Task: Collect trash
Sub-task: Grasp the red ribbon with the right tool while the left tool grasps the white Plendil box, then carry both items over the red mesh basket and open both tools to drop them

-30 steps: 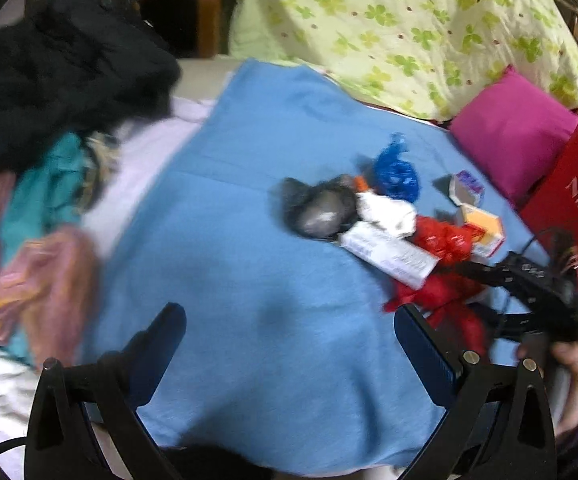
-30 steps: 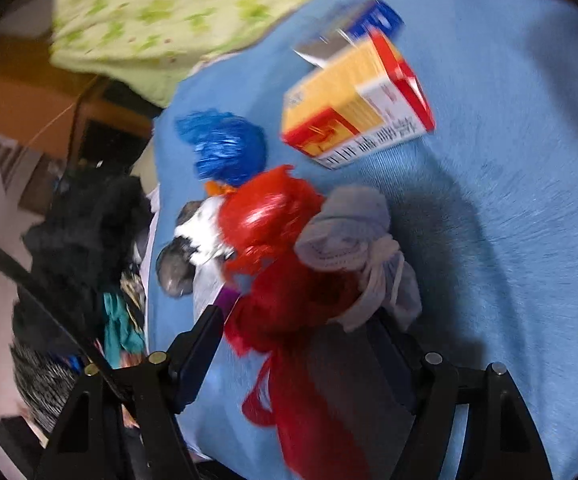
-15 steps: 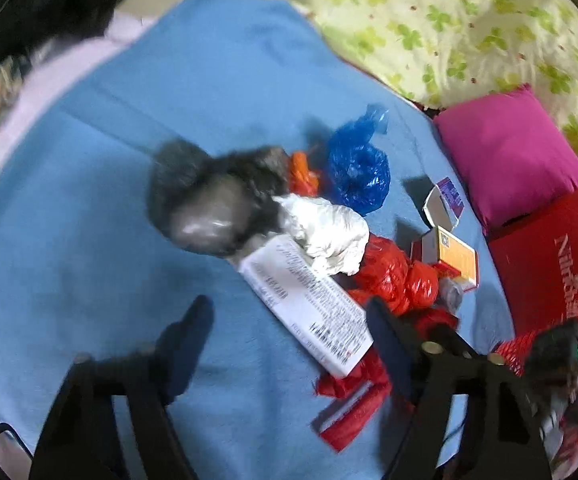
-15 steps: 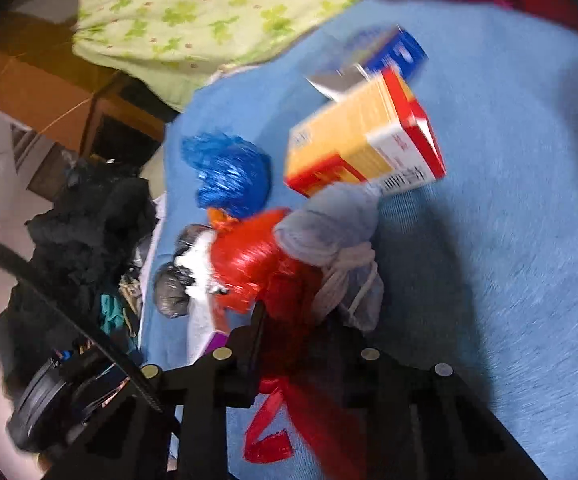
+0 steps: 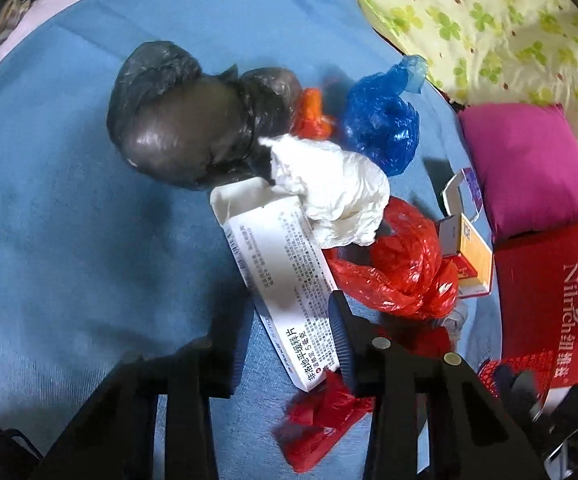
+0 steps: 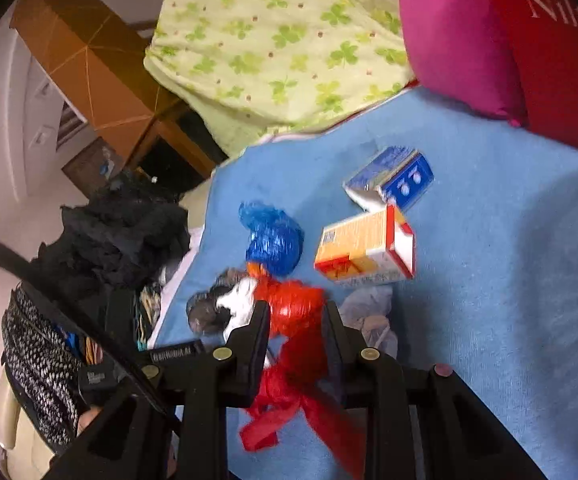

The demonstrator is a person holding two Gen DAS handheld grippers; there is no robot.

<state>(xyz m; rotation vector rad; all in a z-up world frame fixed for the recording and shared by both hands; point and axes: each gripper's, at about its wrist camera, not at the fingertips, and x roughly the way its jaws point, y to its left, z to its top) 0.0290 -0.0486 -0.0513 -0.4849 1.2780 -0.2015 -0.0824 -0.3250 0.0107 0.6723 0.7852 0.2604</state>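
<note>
Both grippers are working the trash pile on the blue blanket [image 5: 69, 240], each at a pick-up.

The right gripper [image 6: 295, 332] has its jaws drawn in narrow around the red bag [image 6: 297, 312], whose neck and loose tails hang between and below them; it appears pinched, so the next move is probably a lift clear of the grey wad [image 6: 369, 312] and orange box [image 6: 365, 248] beside it. The left gripper [image 5: 285, 340] is partly open, straddling the near end of the white carton [image 5: 285, 272]; its right finger touches the carton's edge, the left looks just apart, so it holds nothing yet. It needs to close squarely, since the white tissue [image 5: 337, 200] rests on the carton's far end and may slide off.
</note>
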